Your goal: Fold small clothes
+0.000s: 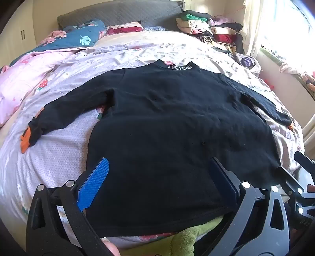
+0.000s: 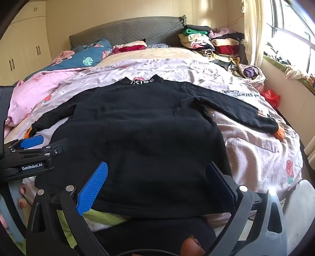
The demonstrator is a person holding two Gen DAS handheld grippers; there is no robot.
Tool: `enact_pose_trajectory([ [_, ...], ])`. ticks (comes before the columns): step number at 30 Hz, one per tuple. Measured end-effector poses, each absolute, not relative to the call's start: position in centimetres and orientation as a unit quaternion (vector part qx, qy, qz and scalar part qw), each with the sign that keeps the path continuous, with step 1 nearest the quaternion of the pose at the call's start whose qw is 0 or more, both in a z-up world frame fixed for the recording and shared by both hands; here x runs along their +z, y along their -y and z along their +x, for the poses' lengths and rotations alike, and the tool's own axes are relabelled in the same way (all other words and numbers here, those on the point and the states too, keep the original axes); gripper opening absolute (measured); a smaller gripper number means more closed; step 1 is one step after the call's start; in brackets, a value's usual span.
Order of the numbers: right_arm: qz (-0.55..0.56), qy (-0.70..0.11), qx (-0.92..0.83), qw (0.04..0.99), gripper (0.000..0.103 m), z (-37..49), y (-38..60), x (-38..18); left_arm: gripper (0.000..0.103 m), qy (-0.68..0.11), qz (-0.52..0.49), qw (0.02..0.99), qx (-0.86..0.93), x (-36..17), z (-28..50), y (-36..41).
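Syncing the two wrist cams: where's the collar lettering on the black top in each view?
Left wrist: the white collar lettering sits upper centre, slightly right of the middle, at the far end of the black top.
Right wrist: the lettering sits upper centre, slightly left of the middle.
Shared landmark: the stack of folded clothes at the right end of the grey headboard.

A wide bed fills the room, spread with a pale pink sheet printed with strawberries. At its far end stands a grey quilted headboard against a cream wall. Cream wardrobe doors with dark handles line the far left. On the right, a window with a light curtain lets bright sunlight in over a cluttered sill. Stacked folded clothes sit at the far right corner; a teal leaf-print quilt lies far left.
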State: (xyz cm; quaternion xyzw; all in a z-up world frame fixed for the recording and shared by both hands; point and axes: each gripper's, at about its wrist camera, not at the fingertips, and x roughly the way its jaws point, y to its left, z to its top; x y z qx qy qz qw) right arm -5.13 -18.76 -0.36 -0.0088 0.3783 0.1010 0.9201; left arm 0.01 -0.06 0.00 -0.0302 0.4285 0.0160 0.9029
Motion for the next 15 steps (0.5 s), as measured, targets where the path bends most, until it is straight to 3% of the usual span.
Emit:
enact_pose_trajectory([
  [15,-0.012,-0.374,0.096,0.923,0.099,-5.44,18.22,-0.19,0.095,-0.424,-0.041,0.905,0.009,0.35,-0.09,-0.37],
])
